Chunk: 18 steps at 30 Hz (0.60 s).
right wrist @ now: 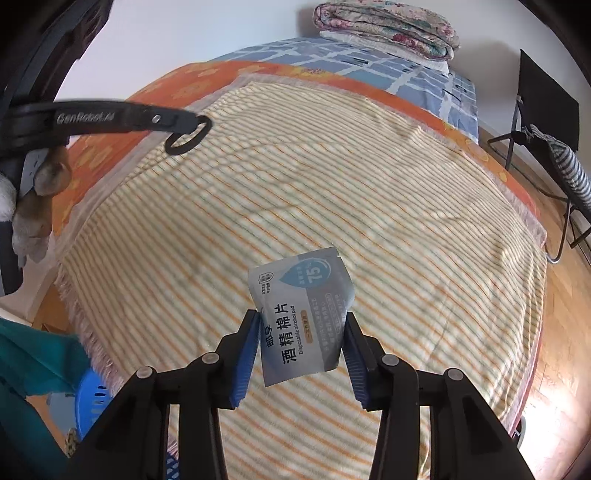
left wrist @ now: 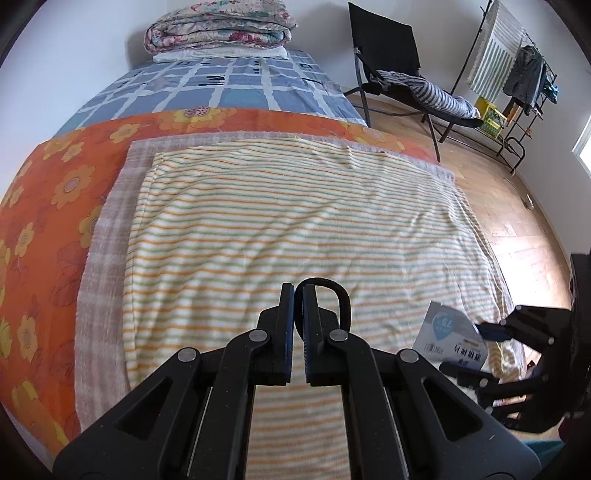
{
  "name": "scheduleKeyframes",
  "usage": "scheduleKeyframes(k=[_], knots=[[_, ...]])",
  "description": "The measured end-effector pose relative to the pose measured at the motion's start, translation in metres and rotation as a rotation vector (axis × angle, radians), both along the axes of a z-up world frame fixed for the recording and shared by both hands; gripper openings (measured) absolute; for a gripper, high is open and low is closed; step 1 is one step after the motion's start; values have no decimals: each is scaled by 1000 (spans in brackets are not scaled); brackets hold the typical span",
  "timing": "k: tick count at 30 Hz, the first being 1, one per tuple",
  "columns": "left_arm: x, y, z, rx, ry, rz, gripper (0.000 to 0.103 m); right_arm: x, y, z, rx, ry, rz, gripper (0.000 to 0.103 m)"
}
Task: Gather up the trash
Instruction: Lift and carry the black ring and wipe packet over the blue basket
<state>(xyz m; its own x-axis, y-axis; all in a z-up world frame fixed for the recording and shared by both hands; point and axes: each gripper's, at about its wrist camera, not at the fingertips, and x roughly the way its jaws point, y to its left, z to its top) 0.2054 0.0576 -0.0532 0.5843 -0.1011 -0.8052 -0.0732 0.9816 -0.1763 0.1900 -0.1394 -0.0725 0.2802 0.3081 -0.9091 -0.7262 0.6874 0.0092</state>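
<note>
My left gripper (left wrist: 298, 291) is shut on a black hair tie (left wrist: 334, 291), whose loop sticks out past the fingertips above the striped towel (left wrist: 295, 221). The same tie (right wrist: 188, 137) hangs from the left gripper in the right wrist view. My right gripper (right wrist: 301, 325) holds a grey-blue alcohol pad packet (right wrist: 301, 317) between its blue pads, above the towel (right wrist: 332, 184). The packet (left wrist: 448, 334) and right gripper (left wrist: 480, 347) also show at the lower right of the left wrist view.
The towel lies on a bed with an orange flowered sheet (left wrist: 48, 206) and a blue checked sheet (left wrist: 221, 85). Folded quilts (left wrist: 221, 26) sit at the head. A black chair (left wrist: 391, 62) and a clothes rack (left wrist: 517, 74) stand on the wooden floor. A blue basket (right wrist: 90, 402) sits below the bed's edge.
</note>
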Motion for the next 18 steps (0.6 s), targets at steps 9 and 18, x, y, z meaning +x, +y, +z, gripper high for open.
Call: scheduleKeyframes(k=[9,18], knots=[[-43,-15,12,22,-8,-46,2,-33,-16,25,25,-36,-15,45],[-99,-34,25,39,-38,-88,2,-84,-22,52,56,-72,-2,45]])
